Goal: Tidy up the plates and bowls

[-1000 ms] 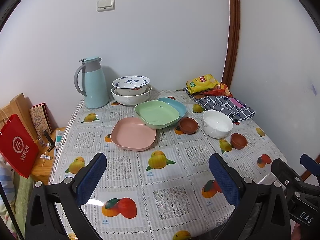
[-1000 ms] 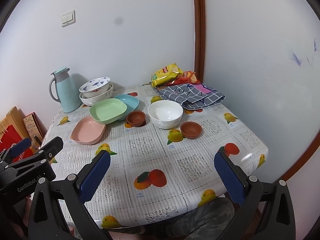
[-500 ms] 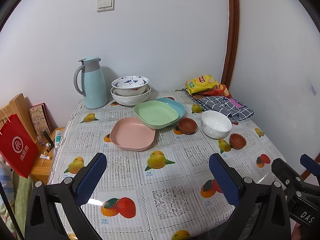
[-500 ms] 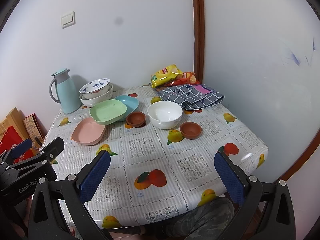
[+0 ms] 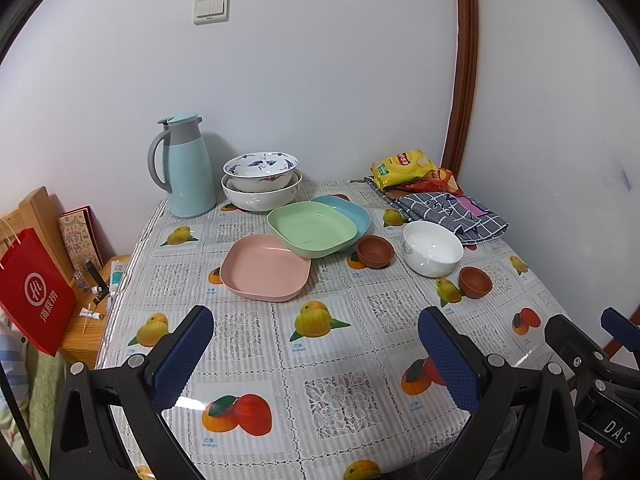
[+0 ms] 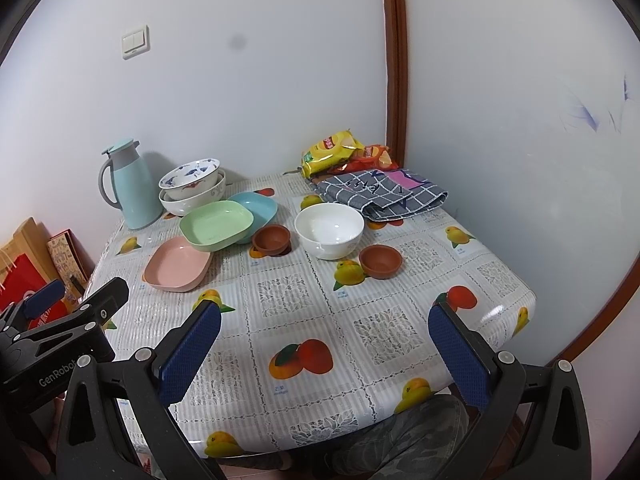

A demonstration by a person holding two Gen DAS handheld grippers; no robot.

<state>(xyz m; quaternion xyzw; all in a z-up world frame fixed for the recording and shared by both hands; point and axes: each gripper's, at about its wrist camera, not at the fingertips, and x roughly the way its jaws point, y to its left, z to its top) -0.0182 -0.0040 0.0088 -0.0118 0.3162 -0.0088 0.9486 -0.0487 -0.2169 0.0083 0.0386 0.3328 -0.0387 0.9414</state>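
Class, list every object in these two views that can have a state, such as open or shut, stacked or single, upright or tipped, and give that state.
left gripper: open, empty
right gripper: open, empty
thermos jug: upright, lid on
patterned bowl: nested in the larger white bowl
green plate: resting on the blue plate
pink plate: single, flat
plain white bowl: upright, empty
two brown cups: upright, apart
checked cloth: folded

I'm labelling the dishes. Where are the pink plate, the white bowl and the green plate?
pink plate (image 5: pixel 264 266), left wrist view, on its flat inside.
white bowl (image 6: pixel 329 227), right wrist view, on its inner wall.
green plate (image 5: pixel 312 227), left wrist view, on its flat inside.
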